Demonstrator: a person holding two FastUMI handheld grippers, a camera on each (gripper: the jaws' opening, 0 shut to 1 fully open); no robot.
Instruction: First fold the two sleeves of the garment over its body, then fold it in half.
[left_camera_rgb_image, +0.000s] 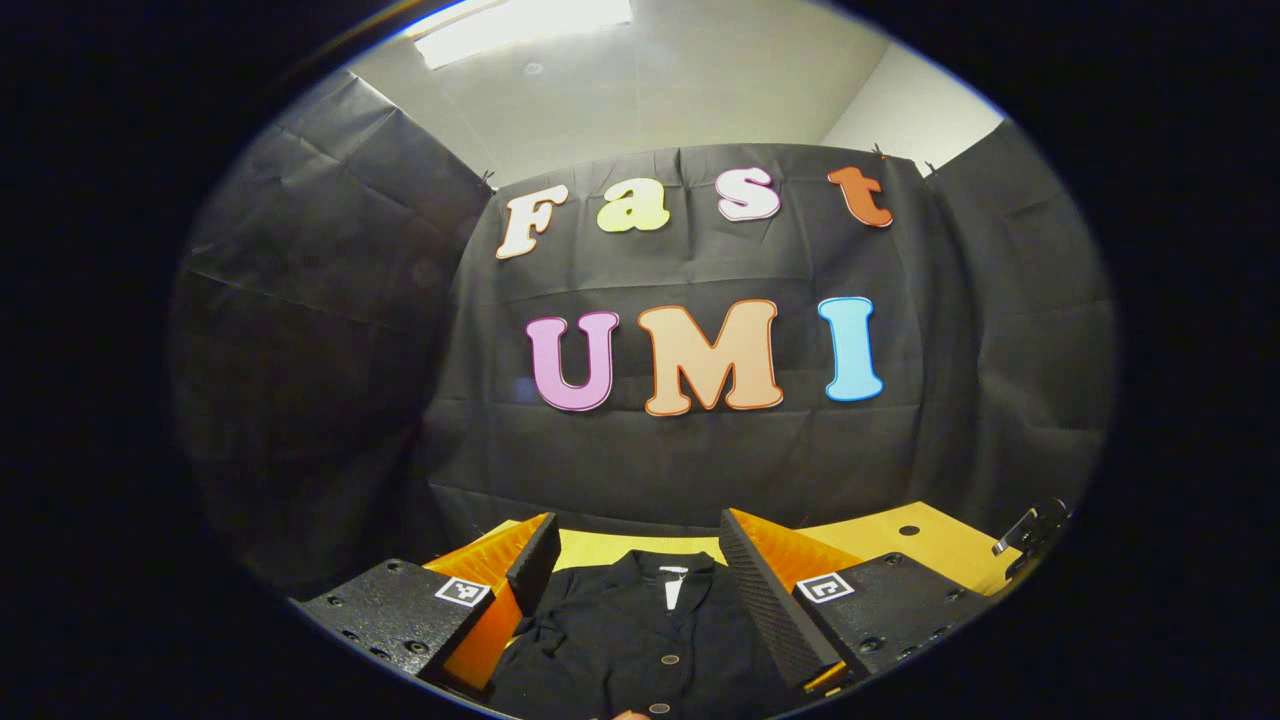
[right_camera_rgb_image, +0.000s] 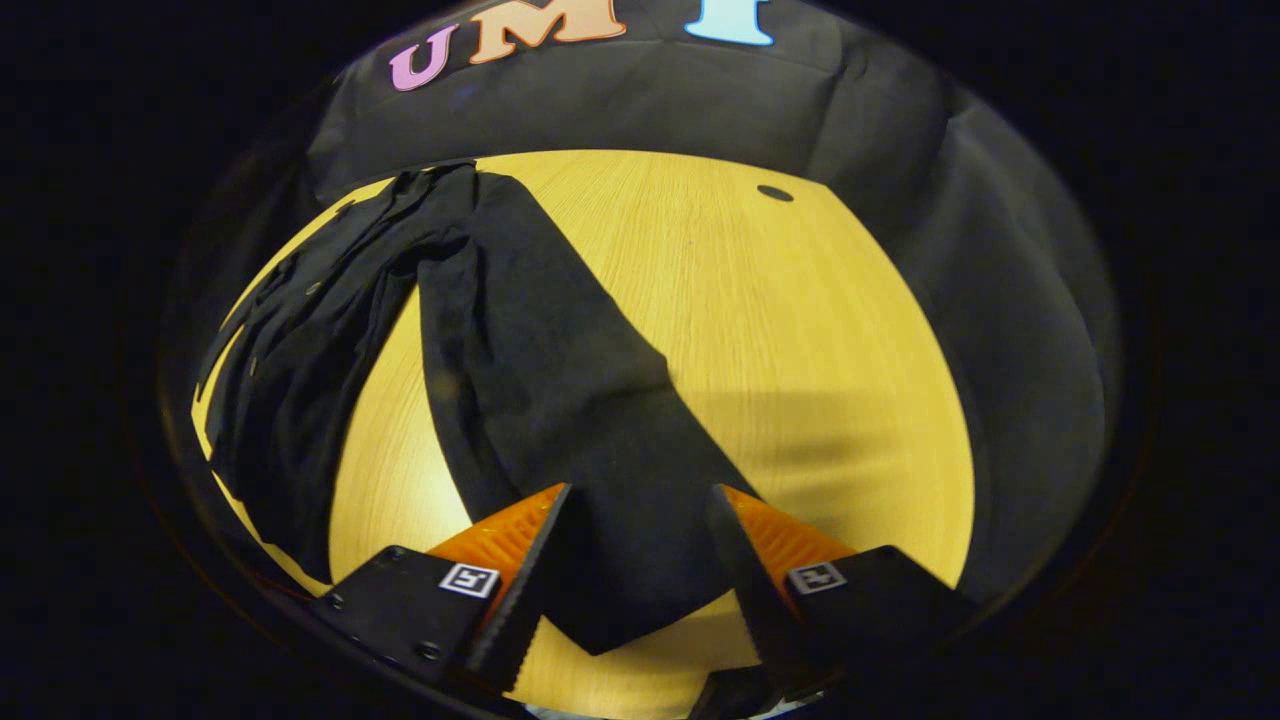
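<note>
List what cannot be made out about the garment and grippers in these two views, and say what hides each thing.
- Left gripper view: the garment below its collar is cut off by the bottom edge; the left gripper flanks it.
- Right gripper view: the sleeve tip lies between the right gripper fingers; contact is unclear.
- Right gripper view: the garment's body is bunched, so its front is hidden.

Left gripper view: held low and near level, facing the booth's far wall, with the table (left_camera_rgb_image: 890, 545) edge and the garment (left_camera_rgb_image: 630, 630) collar close below. Right gripper view: tilted downward over the table (right_camera_rgb_image: 800, 330), close to the garment's sleeve (right_camera_rgb_image: 560, 400). Shared: garment, tabletop, far wall.
</note>
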